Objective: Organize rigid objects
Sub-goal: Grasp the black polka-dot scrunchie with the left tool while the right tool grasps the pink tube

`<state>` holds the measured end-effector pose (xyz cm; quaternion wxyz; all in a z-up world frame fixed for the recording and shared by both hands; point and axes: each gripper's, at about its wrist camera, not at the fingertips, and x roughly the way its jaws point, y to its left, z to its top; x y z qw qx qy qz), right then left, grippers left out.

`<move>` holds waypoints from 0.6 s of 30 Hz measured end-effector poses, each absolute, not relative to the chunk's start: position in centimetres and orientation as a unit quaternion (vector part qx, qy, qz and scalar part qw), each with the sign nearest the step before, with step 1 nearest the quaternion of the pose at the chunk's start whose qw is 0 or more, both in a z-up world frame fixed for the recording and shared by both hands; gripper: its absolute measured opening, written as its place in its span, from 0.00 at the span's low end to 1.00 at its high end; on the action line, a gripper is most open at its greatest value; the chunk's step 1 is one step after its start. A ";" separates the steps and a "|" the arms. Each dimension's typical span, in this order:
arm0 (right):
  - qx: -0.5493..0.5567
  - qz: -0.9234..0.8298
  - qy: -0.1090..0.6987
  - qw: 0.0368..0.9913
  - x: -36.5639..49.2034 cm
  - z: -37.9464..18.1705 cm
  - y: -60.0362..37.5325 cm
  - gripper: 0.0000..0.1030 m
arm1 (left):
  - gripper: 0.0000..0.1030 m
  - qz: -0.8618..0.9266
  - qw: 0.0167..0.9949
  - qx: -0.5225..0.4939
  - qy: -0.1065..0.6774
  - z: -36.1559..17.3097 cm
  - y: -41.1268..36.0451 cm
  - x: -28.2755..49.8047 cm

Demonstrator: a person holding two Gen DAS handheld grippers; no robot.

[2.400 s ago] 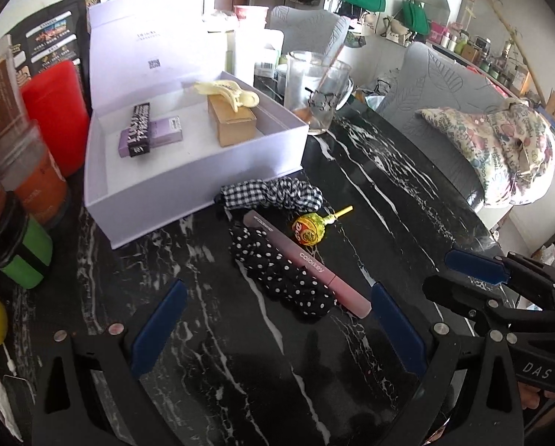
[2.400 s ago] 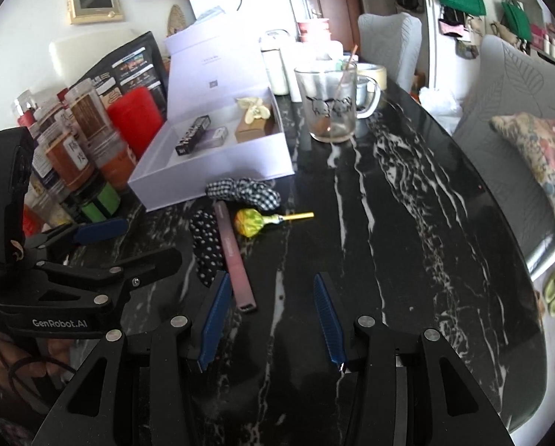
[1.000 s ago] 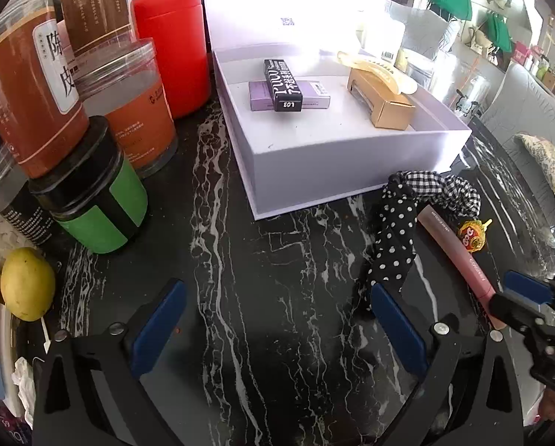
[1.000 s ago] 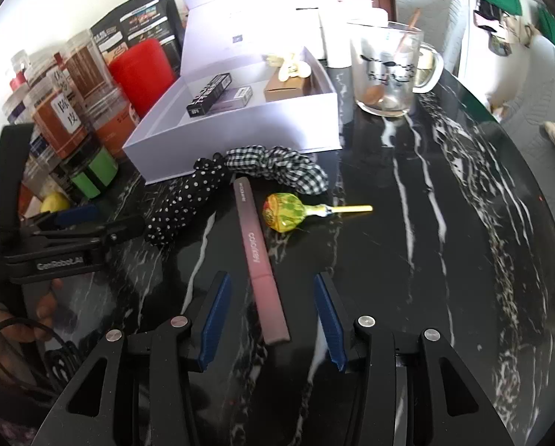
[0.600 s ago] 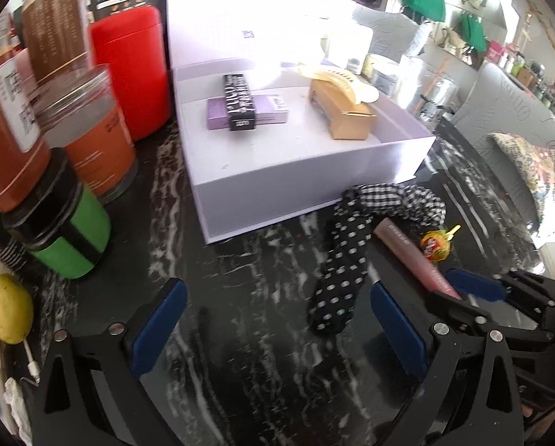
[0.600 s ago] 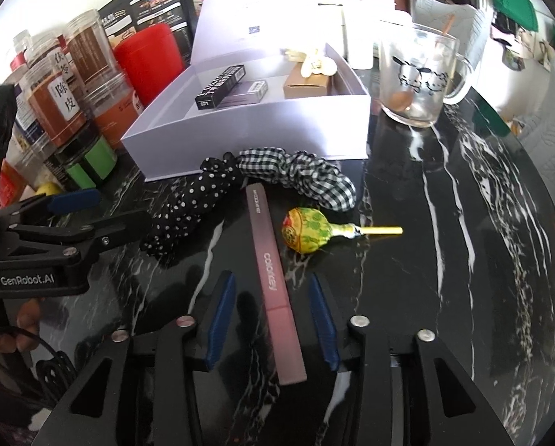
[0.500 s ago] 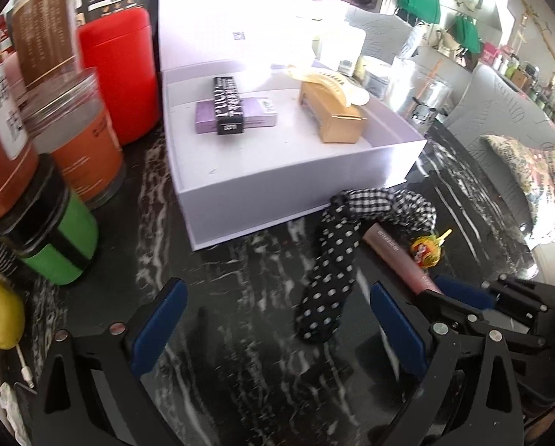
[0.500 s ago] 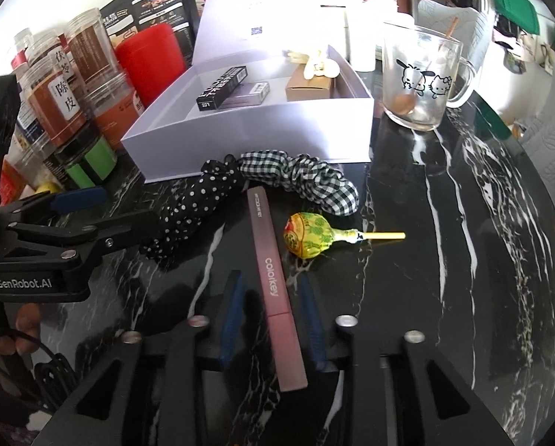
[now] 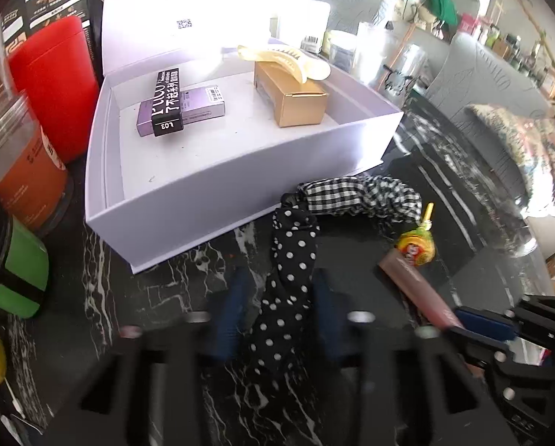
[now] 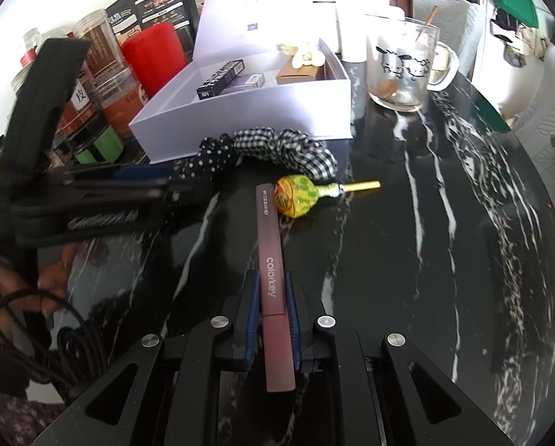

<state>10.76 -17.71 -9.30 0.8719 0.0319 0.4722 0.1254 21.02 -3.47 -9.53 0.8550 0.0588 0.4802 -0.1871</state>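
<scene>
The right tongs (image 10: 271,299) clamp a long pink cosmetic stick (image 10: 272,275) lying on the black desk (image 10: 444,260), pointing away toward the white box (image 10: 262,111). The left tongs (image 9: 277,308), blurred, straddle a polka-dot scrunchie (image 9: 290,282); their grip cannot be told.

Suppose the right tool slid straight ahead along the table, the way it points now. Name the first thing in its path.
The right tool, shut on the pink colorkey stick, would probably push the stick's tip into the checked scrunchie; the lollipop sits just right of that line.
</scene>
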 end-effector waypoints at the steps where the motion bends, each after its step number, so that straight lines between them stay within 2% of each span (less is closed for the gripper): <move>1: 0.033 0.124 0.474 0.871 10.6 -9.3 -17.8 0.14 | 0.20 -0.186 0.857 0.071 0.475 -9.6 -3.8 21.0; 4: 0.035 0.119 0.479 0.869 10.4 -9.2 -18.1 0.15 | 0.17 -0.194 0.858 0.109 0.463 -9.6 -4.8 20.5; 8: 0.039 0.114 0.479 0.869 10.6 -9.3 -18.2 0.18 | 0.17 -0.209 0.851 0.102 0.471 -9.5 -4.7 20.2; 12: 0.039 0.114 0.475 0.872 10.8 -9.3 -18.0 0.31 | 0.17 -0.215 0.845 0.090 0.482 -9.3 -4.2 19.7; 18: 0.021 0.105 0.467 0.878 11.0 -9.3 -17.3 0.30 | 0.17 -0.219 0.840 0.079 0.489 -8.9 -3.4 18.3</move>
